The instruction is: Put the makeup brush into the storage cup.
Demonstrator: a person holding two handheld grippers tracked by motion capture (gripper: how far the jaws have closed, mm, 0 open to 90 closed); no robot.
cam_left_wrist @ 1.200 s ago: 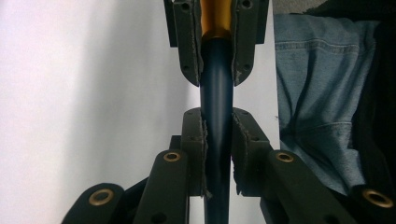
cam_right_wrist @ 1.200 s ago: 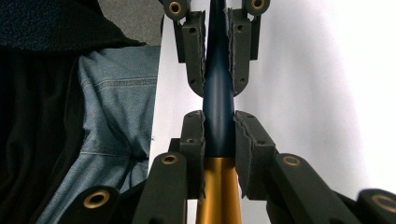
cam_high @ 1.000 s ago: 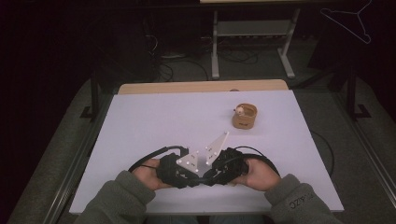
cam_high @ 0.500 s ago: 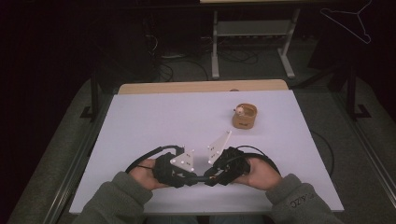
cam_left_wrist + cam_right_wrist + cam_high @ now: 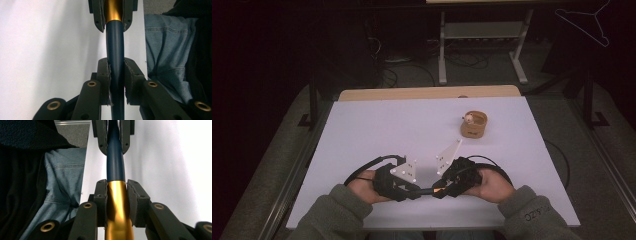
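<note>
Pen [image 5: 115, 47], dark blue with a gold end, is held level just above the near edge of the white counter [image 5: 412, 125], spanning both grippers. Left gripper [image 5: 115, 75] has its fingers [image 5: 103, 75] clenched on the blue barrel; right gripper [image 5: 117, 195], whose fingers [image 5: 133, 197] just tightened, clamps the gold end. Well apart stands a small wooden cup [image 5: 474, 125].

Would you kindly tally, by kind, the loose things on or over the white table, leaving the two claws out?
Pens, dark blue with a gold section: 1, the pen clamped between both claws above the table's near edge.
Small round wooden containers: 1, the wooden cup at far right of the table, something small inside.
Total: 2
</note>
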